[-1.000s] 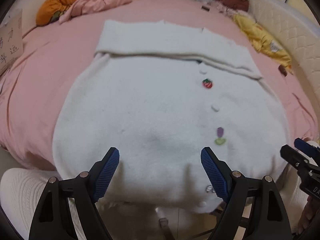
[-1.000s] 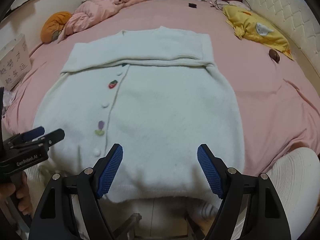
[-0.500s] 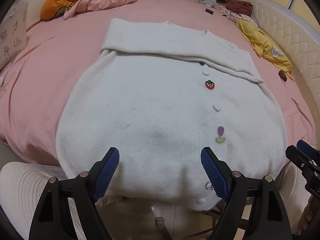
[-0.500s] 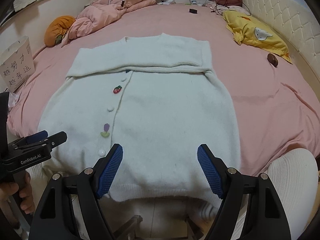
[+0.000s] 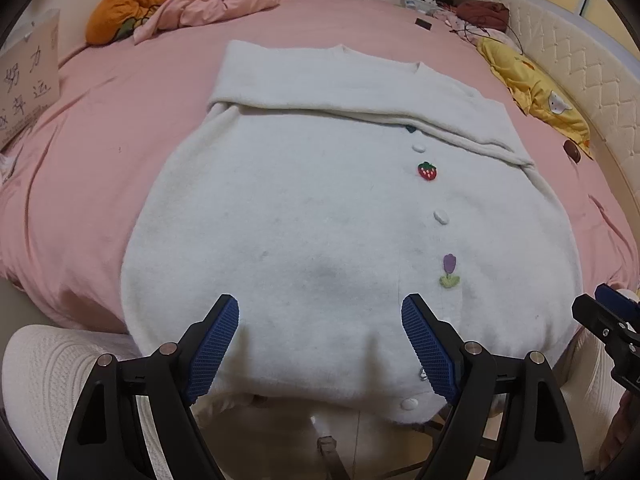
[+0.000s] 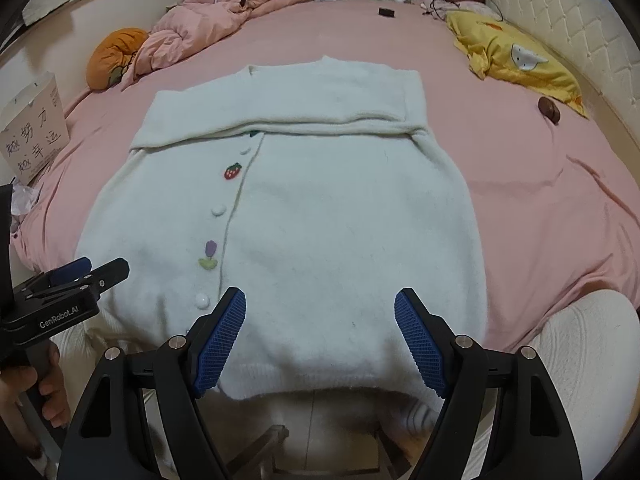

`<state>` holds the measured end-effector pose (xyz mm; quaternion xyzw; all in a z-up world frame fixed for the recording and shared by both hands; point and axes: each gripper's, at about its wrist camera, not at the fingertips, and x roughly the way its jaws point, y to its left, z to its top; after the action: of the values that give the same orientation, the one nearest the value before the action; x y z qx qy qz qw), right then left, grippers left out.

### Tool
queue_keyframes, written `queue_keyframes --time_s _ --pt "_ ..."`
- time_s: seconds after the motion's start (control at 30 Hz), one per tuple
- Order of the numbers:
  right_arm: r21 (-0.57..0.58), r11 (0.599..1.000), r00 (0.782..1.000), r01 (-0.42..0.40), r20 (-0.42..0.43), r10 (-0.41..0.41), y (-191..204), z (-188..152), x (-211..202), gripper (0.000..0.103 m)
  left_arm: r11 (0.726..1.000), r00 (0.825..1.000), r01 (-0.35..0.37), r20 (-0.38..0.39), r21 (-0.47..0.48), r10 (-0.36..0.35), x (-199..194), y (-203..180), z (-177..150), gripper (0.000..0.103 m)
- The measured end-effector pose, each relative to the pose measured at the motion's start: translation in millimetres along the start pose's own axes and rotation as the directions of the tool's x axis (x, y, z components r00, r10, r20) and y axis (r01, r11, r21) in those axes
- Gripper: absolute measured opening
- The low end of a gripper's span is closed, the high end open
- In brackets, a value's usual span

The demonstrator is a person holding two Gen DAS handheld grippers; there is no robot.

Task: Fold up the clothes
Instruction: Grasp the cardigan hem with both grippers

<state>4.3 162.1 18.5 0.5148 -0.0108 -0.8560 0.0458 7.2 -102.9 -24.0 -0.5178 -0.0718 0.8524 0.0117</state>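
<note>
Left wrist view: fuzzy white cardigan (image 5: 312, 216) lies flat; both grippers' ribbed blue fingers (image 5: 214, 344) spread wide.

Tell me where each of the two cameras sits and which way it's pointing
Left wrist: on the left gripper, looking across the white cardigan up the pink bed; the right gripper shows at its edge.
Right wrist: on the right gripper, facing likewise; the left gripper and a hand show.
Both share the cardigan, strawberry patch and yellow cloth.
</note>
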Motion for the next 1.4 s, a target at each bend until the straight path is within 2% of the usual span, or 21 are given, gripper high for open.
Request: queue_keyframes --time_s 0.1,0.17,0.2,0.3,0.37,0.47,0.53,0.63,0.77,0.83,0.9,0.97,1.0,1.03,1.07,1.1,1.13,1.2,1.27,1.3,1.4 --pt "0.003 0.997 0.99 -0.079 -0.115 0.079 -12 5 14 0.077 0.999 0.998 0.042 -0.041 -0.016 -0.042 3 5 3 0.084" --pt "0.019 0.989 0.963 -0.15 -0.223 0.15 -24 10 26 0.077 0.996 0.991 0.085 -0.108 0.016 -0.082 5 13 11 0.084" --pt "0.031 0.987 0.949 -0.155 -0.272 0.158 -34 13 30 0.077 0.995 0.986 0.095 -0.141 0.045 -0.087 4 18 15 0.084" --pt "-0.024 0.998 0.914 -0.062 -0.403 0.047 -64 19 42 0.077 0.985 0.967 0.046 -0.254 0.169 -0.002 2 41 30 0.084" --pt "-0.067 0.998 0.875 -0.005 -0.482 -0.028 -84 24 50 0.077 0.978 0.938 0.023 -0.342 0.207 0.05 4 63 37 0.084" --pt "-0.125 0.99 0.812 0.058 -0.572 -0.119 -108 27 65 0.077 0.975 0.875 0.02 -0.476 0.221 0.09 17 87 35 0.084" --pt "-0.107 0.993 0.784 0.045 -0.612 -0.102 -117 26 78 0.077 0.975 0.828 0.034 -0.552 0.22 0.096 35 93 25 0.084" --pt "-0.03 1.0 0.744 -0.005 -0.668 -0.017 -124 20 101 0.077 0.981 0.77 0.066 -0.635 0.182 0.066 64 92 9 0.084" --pt "0.025 0.999 0.685 -0.037 -0.728 0.044 -123 5 125 0.077 0.984 0.712 0.083 -0.701 0.155 0.05 99 84 -8 0.084" --pt "0.061 0.995 0.649 -0.073 -0.755 0.094 -122 -3 136 0.077 0.985 0.706 0.087 -0.707 0.152 0.047 107 80 -7 0.083" --pt "0.094 0.993 0.627 -0.075 -0.77 0.121 -123 -11 147 0.077 0.984 0.702 0.088 -0.71 0.155 0.049 114 77 -6 0.083" --pt "0.1 0.994 0.628 -0.047 -0.771 0.107 -126 -15 154 0.077 0.981 0.708 0.08 -0.703 0.176 0.068 117 74 -4 0.079" --pt "0.112 0.992 0.631 -0.056 -0.766 0.123 -127 -15 153 0.077 0.98 0.709 0.082 -0.702 0.181 0.07 118 73 -4 0.065" --pt "0.124 0.99 0.634 -0.067 -0.761 0.138 -127 -15 152 0.069 0.979 0.708 0.084 -0.702 0.186 0.073 118 73 -5 0.047" --pt "0.128 0.988 0.633 -0.083 -0.759 0.152 -126 -15 150 0.06 0.978 0.706 0.079 -0.704 0.192 0.081 118 73 -6 0.037" --pt "0.121 0.988 0.627 -0.098 -0.764 0.156 -125 -16 148 0.044 0.978 0.701 0.077 -0.708 0.192 0.084 118 75 -8 0.02" --pt "0.114 0.987 0.621 -0.112 -0.768 0.159 -123 -16 145 0.028 0.979 0.694 0.083 -0.715 0.186 0.077 118 76 -10 0.013" --pt "0.08 0.989 0.61 -0.125 -0.78 0.14 -120 -17 141 0.013 0.98 0.686 0.095 -0.724 0.176 0.064 116 79 -12 0.01" --pt "0.049 0.988 0.614 -0.148 -0.778 0.13 -119 -18 136 0.012 0.978 0.699 0.112 -0.714 0.174 0.047 109 78 -12 0.009" --pt "0.063 0.983 0.62 -0.175 -0.768 0.16 -119 -16 130 0.011 0.979 0.707 0.131 -0.707 0.157 0.019 105 79 -11 0.009" --pt "0.143 0.952 0.634 -0.269 -0.718 0.287 -124 -5 110 0.011 0.972 0.727 0.231 -0.671 0.04 -0.145 85 86 -1 0.009"
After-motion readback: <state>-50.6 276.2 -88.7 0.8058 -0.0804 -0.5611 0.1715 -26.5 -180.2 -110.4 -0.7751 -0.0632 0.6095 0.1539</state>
